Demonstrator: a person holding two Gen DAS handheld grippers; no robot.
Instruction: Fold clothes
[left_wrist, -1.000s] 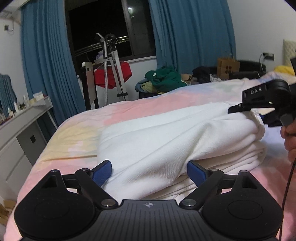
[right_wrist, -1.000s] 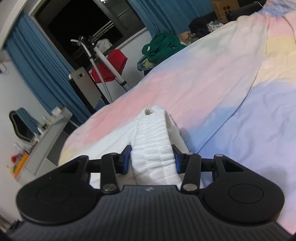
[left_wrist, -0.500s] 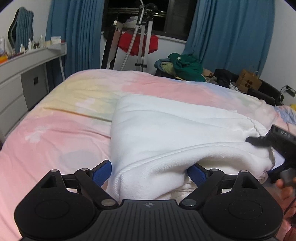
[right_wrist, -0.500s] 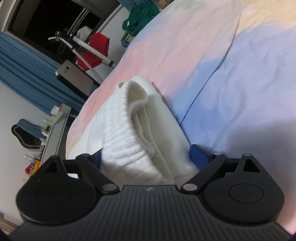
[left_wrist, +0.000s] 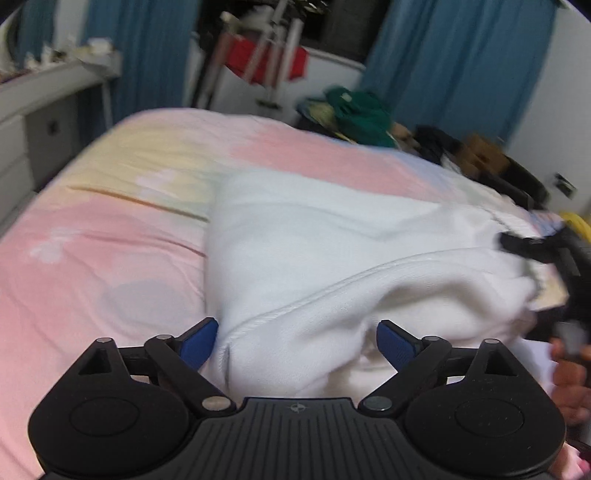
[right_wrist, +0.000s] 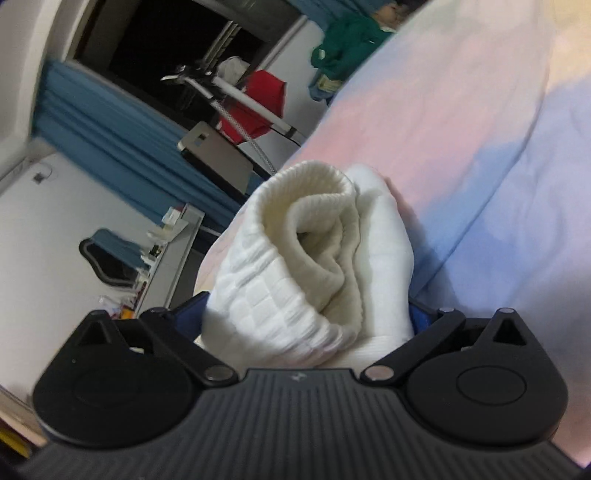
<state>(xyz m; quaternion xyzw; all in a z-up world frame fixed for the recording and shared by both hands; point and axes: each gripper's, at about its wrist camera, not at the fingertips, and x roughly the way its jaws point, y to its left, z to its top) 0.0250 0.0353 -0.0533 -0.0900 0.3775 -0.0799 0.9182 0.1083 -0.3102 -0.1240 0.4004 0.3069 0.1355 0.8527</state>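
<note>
A white garment (left_wrist: 332, 266) lies folded in thick layers on the pastel bedsheet (left_wrist: 110, 258). My left gripper (left_wrist: 297, 341) is open, its blue pads (left_wrist: 199, 343) wide apart on either side of a folded edge of the garment. My right gripper (right_wrist: 308, 314) is open too, with the garment's ribbed hem (right_wrist: 295, 258) bunched between its jaws; its blue pads are mostly hidden by cloth. In the left wrist view the right gripper (left_wrist: 543, 247) shows at the garment's far right end, with the person's hand (left_wrist: 569, 380) below it.
A white dresser (left_wrist: 44, 110) stands left of the bed. A drying rack with a red garment (left_wrist: 266, 62) stands by the blue curtains (left_wrist: 454, 62). A pile of green and dark clothes (left_wrist: 362, 114) lies beyond the bed's far edge.
My right gripper opened from a pinch on the ribbed hem and tilted over, the cloth now bunched loosely between its jaws. My left gripper stayed open and swung to look down on the garment.
</note>
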